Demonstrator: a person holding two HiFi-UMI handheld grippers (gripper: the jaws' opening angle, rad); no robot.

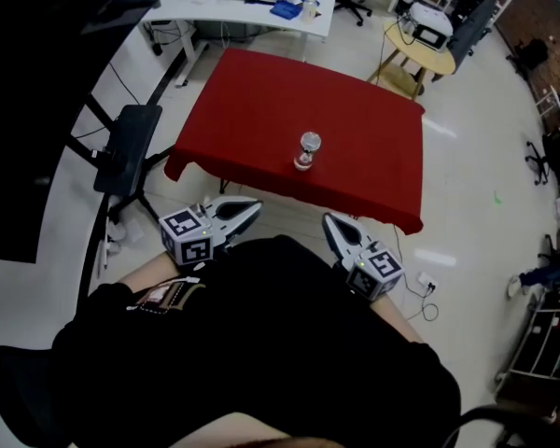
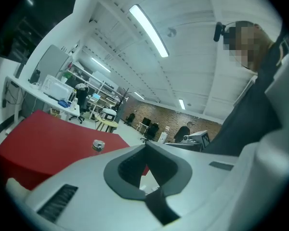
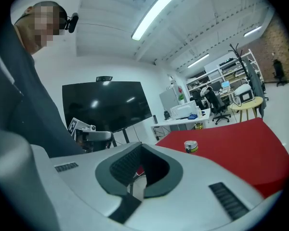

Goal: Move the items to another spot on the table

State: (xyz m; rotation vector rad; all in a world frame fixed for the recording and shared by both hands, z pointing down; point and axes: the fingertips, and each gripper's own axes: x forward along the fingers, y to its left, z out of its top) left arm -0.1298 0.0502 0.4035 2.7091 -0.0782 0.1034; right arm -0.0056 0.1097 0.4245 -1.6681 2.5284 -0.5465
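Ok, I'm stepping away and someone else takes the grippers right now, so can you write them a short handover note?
Left gripper: shut, empty, held by the body, short of the table.
Right gripper: shut, empty, also short of the table.
Small jar: stands alone on the red table, towards its near edge, with neither gripper near it.
Done: nothing that shows; the jar is not yet picked up.
Left: open a gripper, reach in, grip the jar and set it down at another spot on the table.
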